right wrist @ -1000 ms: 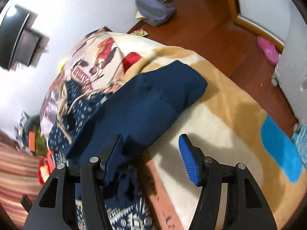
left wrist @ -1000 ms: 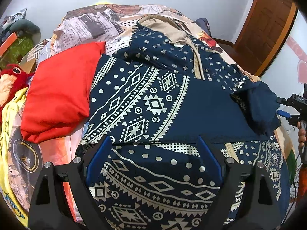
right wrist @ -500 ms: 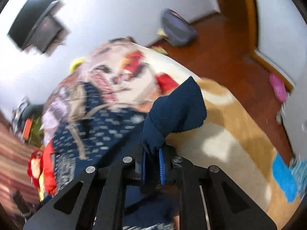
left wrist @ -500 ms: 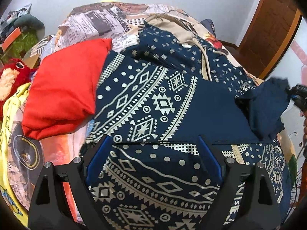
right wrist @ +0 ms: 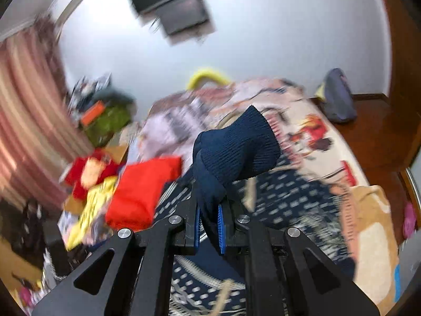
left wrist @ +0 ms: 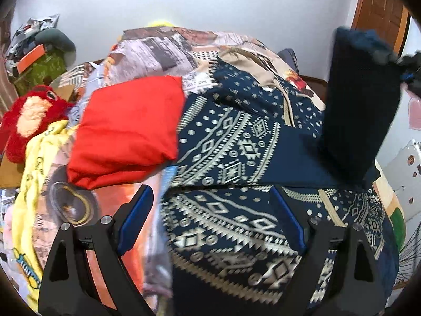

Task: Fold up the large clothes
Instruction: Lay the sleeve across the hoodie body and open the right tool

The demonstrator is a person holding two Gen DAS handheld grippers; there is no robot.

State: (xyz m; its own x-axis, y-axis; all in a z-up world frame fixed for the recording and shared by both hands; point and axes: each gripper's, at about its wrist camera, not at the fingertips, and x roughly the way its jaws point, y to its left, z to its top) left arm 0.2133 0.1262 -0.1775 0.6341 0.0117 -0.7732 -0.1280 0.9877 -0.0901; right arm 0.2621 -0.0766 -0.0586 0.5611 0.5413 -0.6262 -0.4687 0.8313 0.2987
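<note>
A large navy garment [left wrist: 236,158] with a cream geometric print lies spread on the bed. Its plain navy sleeve [left wrist: 360,100] is lifted high at the right. The ribbed cuff [right wrist: 236,147] sticks up past my right gripper [right wrist: 209,226], which is shut on the sleeve. That gripper [left wrist: 405,71] shows blurred at the right edge of the left wrist view. My left gripper [left wrist: 210,216] is open above the garment's near hem, with nothing between its blue pads.
A folded red garment [left wrist: 126,129] lies left of the navy one, on the printed bedspread [left wrist: 168,50]. A red plush toy [left wrist: 26,115] and yellow cloth [left wrist: 34,163] sit further left. A wooden door [left wrist: 379,8] and a grey bag [right wrist: 338,102] on the floor are at the right.
My right gripper closed on the navy sleeve and lifted it high off the bed, rolling as it rose. My left gripper shifted slightly to the left and stayed open.
</note>
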